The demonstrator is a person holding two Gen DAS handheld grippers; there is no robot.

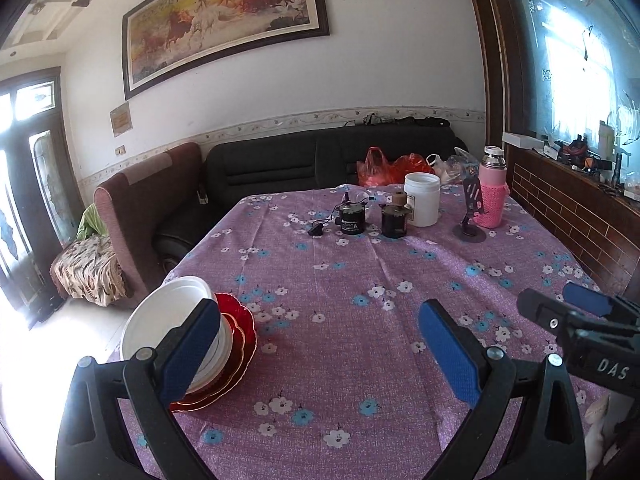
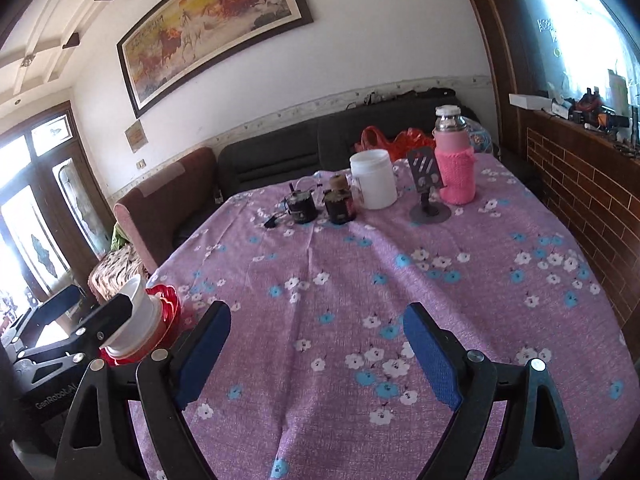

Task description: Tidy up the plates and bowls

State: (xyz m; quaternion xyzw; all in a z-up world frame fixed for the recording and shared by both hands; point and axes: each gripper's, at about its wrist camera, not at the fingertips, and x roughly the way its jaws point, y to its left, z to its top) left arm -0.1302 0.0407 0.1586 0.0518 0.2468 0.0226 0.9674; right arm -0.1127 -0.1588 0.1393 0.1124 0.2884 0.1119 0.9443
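Two hand-held grippers hang over a desk [image 1: 360, 420] covered with a purple flowered cloth. The left hand-held gripper [image 1: 320, 344] has its blue-padded jaws spread wide with only cloth between them; the same holds for the right hand-held gripper [image 2: 318, 354], whose jaws also stand wide apart and empty.

At the near left corner of the desk sits a stack of white bowls [image 1: 168, 316], nested one in another and resting on red plates [image 1: 240, 344] with wavy rims. In the left wrist view the left jaw of the left hand-held gripper stands in front of this stack; whether it touches the bowls cannot be told.

At the far end of the desk, well apart from the stack, stand a white jar [image 1: 422, 204], a pink bottle [image 1: 493, 196] in a knitted sleeve, a phone stand [image 1: 470, 216] and two small dark containers [image 1: 374, 220]. A dark sofa [image 1: 280, 168] runs along the wall behind.
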